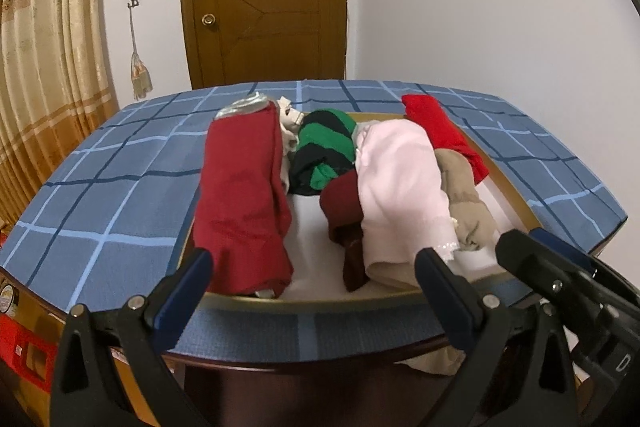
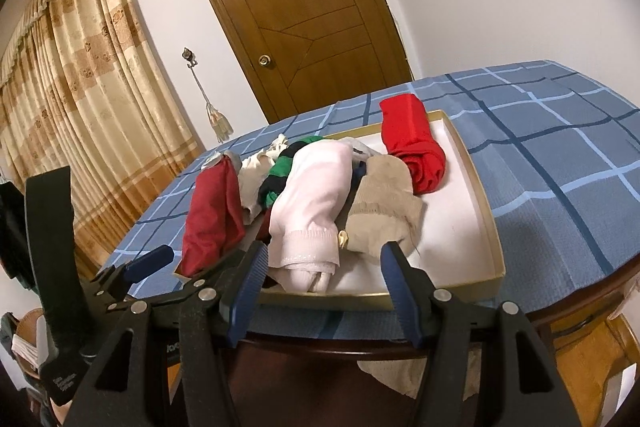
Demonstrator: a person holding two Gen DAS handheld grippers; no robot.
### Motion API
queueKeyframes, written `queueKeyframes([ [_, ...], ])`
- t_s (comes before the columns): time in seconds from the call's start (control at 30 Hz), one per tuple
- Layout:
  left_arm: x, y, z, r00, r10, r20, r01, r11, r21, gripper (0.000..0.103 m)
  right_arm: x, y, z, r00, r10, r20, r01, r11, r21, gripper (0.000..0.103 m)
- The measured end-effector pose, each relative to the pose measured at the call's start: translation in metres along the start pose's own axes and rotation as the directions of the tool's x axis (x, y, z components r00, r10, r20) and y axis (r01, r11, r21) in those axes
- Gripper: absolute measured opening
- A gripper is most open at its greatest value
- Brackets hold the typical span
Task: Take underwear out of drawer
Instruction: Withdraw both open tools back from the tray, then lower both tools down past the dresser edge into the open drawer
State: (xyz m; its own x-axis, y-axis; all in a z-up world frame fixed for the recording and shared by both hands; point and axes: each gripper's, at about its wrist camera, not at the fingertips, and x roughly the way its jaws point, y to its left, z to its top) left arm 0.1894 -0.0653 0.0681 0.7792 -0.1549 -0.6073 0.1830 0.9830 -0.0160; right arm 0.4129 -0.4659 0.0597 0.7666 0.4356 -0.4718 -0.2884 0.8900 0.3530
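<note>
Hovering open: both hand-held grippers point(image 1: 312, 277) before underwear point(image 1: 400, 195); writing unreadable.

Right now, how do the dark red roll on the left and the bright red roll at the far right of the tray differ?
The dark red roll is a deep maroon; the bright red roll is vivid scarlet. The dark red roll lies along the tray's left edge, partly over its rim; the bright red roll sits in the far right corner, away from both grippers. The dark one shows a grey band at its far end; the bright one shows none. Both are rolled garments lying lengthwise.
</note>
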Motion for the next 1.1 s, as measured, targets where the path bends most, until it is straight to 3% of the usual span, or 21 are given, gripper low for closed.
queueKeyframes([
  [0.37,-0.009,0.004,-0.015,1.0,-0.002,-0.003,0.002,1.0,-0.012,0.102,-0.007,0.003,-0.011,1.0,0.015,-0.007,-0.015,1.0,-0.003,0.061],
  [0.87,-0.014,0.003,-0.045,0.998,-0.016,-0.064,0.016,1.0,-0.007,0.102,-0.012,-0.003,-0.039,0.997,0.018,-0.073,-0.015,0.999,0.038,0.061],
  [1.1,-0.012,-0.005,-0.065,0.994,-0.024,-0.111,0.029,0.999,0.039,0.102,-0.013,-0.01,-0.052,0.993,0.027,-0.113,-0.018,0.997,0.077,0.061],
])
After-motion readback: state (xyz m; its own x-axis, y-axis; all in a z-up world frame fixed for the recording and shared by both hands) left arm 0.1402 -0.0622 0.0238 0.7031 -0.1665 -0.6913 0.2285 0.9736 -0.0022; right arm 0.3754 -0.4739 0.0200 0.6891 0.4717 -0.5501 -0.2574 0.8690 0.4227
